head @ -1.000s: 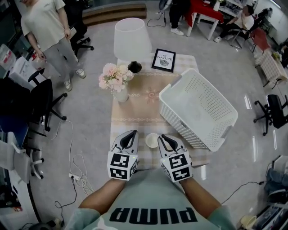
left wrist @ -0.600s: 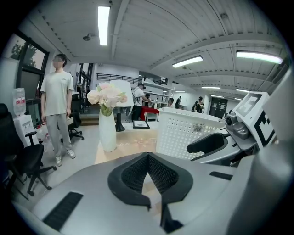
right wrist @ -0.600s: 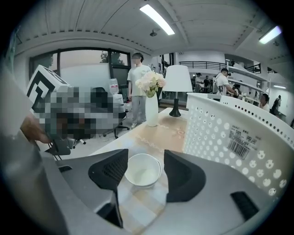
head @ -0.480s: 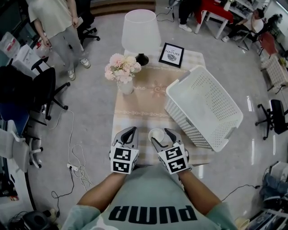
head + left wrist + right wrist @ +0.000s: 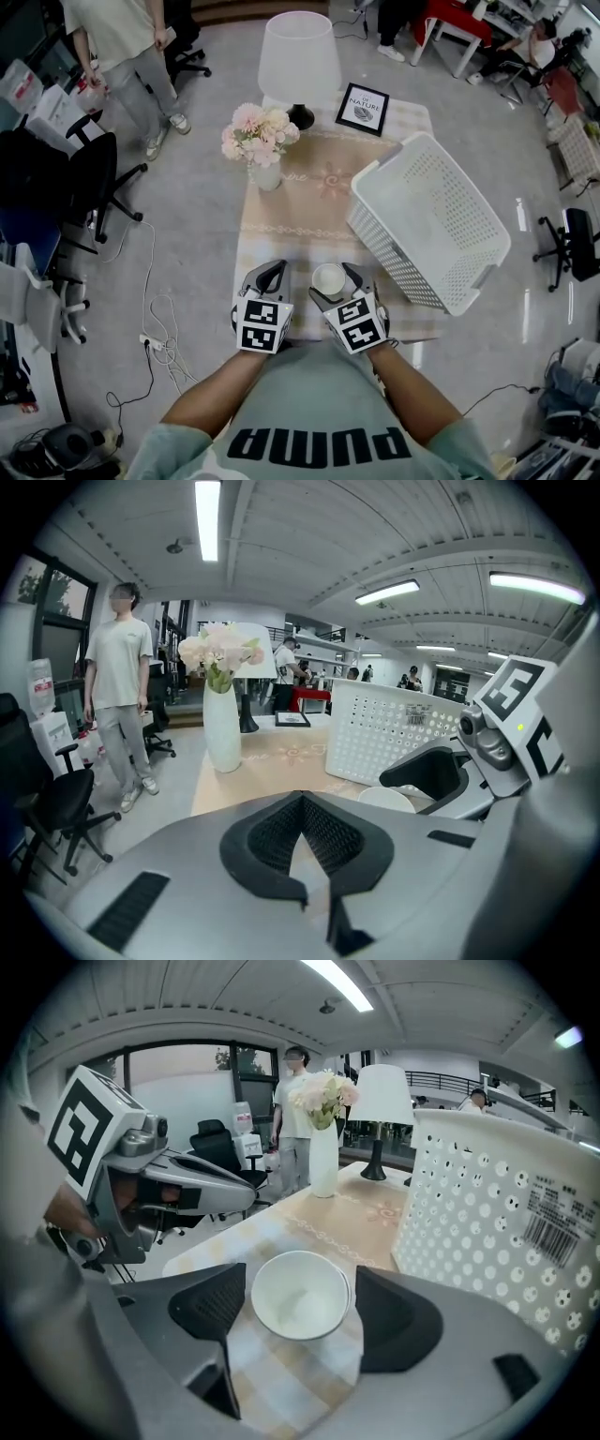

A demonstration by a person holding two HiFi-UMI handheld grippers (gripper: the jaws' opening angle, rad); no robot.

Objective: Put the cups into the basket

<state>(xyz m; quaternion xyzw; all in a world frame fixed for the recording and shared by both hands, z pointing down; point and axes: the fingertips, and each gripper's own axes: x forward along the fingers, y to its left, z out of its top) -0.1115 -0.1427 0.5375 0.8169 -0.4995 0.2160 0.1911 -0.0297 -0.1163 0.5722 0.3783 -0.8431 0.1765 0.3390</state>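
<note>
head view: steeply down over table (image 5: 291,211) | gripper views: low, close, forward | shared: basket (image 5: 441,216), vase (image 5: 267,176)

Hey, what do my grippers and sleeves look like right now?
The left gripper and right gripper are grey shells with black ribbed fingers, each topped by a white cube with black square markers. Sleeves are short, pale green.

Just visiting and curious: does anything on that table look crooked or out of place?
The white perforated basket sits skewed on the table, one end hanging past its right side. The cup, flower vase, lamp and picture frame look in order.
</note>
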